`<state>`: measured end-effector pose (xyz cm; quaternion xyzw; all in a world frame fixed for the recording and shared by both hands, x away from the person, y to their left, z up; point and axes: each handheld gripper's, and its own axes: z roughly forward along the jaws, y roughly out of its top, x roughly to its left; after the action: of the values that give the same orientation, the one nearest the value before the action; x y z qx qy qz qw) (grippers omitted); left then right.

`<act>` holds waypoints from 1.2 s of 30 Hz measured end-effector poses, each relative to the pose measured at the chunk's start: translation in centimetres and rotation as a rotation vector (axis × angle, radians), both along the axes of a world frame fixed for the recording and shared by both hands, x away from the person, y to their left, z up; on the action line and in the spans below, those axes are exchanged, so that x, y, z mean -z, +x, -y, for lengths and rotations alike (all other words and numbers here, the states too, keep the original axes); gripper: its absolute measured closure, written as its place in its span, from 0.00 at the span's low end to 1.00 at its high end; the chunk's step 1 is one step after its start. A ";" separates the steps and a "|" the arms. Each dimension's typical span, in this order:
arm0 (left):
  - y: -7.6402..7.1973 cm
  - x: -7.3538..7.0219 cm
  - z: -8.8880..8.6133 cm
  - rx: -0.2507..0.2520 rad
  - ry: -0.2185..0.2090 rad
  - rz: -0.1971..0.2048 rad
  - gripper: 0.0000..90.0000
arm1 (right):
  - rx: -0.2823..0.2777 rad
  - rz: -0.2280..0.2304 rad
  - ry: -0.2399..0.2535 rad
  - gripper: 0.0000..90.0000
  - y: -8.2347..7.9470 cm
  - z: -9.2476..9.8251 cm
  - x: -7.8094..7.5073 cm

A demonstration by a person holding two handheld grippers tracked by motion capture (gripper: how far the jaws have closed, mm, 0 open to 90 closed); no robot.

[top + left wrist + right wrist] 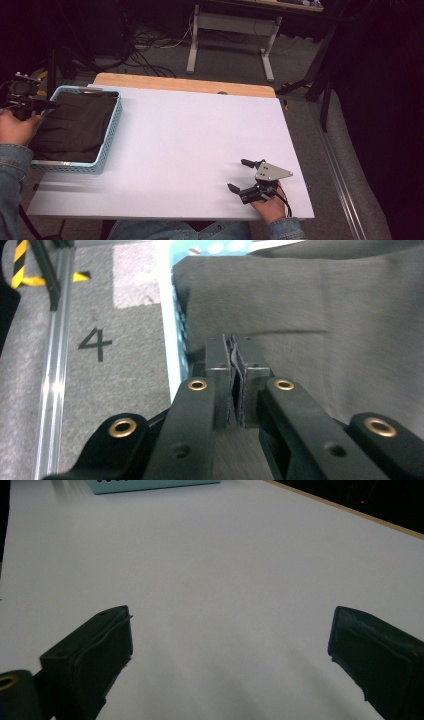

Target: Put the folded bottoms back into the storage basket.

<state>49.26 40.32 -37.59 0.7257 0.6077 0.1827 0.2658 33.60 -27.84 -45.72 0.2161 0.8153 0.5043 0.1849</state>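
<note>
High view: left gripper (pixel 50 104) jaws closed, perhaps pinching dark cloth (pixel 75 125); right gripper (pixel 241 176) jaws wide.

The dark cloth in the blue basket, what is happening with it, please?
A person works at a white table with a hand-held gripper in each hand. The left hand-held gripper is at the near left edge of the blue basket, its jaws closed together over the dark cloth that fills the basket; whether they pinch any fabric is unclear. The right hand-held gripper rests on the bare table with its jaws wide open, holding nothing.
</note>
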 end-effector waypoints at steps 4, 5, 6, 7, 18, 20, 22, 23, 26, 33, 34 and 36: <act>-1.7 -0.5 -0.1 0.033 0.016 -0.005 0.96 | 0.000 -0.001 -0.001 0.05 0.0 0.0 0.0; -2.4 -0.5 -0.1 0.040 0.022 -0.011 0.96 | 0.000 0.000 -0.002 0.05 0.0 0.0 0.0; -2.7 -0.5 0.0 0.054 0.023 -0.012 0.97 | 0.001 -0.001 -0.002 0.05 0.0 0.0 0.0; -3.2 -0.4 0.1 0.066 0.023 -0.016 0.97 | 0.001 -0.001 -0.002 0.05 0.0 0.0 0.0; -8.0 0.8 0.9 0.157 0.067 -0.090 0.97 | 0.007 -0.004 -0.002 0.05 0.0 0.0 0.0; -8.3 1.2 1.1 0.181 0.075 -0.121 0.97 | 0.006 -0.005 -0.006 0.05 0.0 -0.1 0.0; -8.3 2.2 1.2 0.194 0.108 -0.202 0.99 | 0.007 -0.010 -0.001 0.05 0.0 -0.1 0.0; -8.3 2.2 1.2 0.194 0.108 -0.202 1.00 | 0.007 -0.010 -0.001 0.05 0.0 -0.1 0.0; -8.3 3.1 1.6 0.205 0.152 -0.277 1.00 | 0.006 -0.008 0.001 0.05 0.1 0.0 0.0; -8.3 2.9 2.1 0.208 0.167 -0.289 1.00 | 0.004 -0.007 0.002 0.05 0.0 0.0 0.0; -8.4 2.7 1.9 0.198 0.156 -0.273 1.00 | 0.004 -0.008 0.005 0.05 0.0 0.0 0.0; -8.4 2.3 1.7 0.183 0.132 -0.248 1.00 | 0.005 -0.007 0.004 0.05 0.0 0.0 0.0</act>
<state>40.87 38.59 -39.94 0.8110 0.5538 0.1062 0.1558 33.64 -27.87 -45.69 0.2202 0.8146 0.5046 0.1828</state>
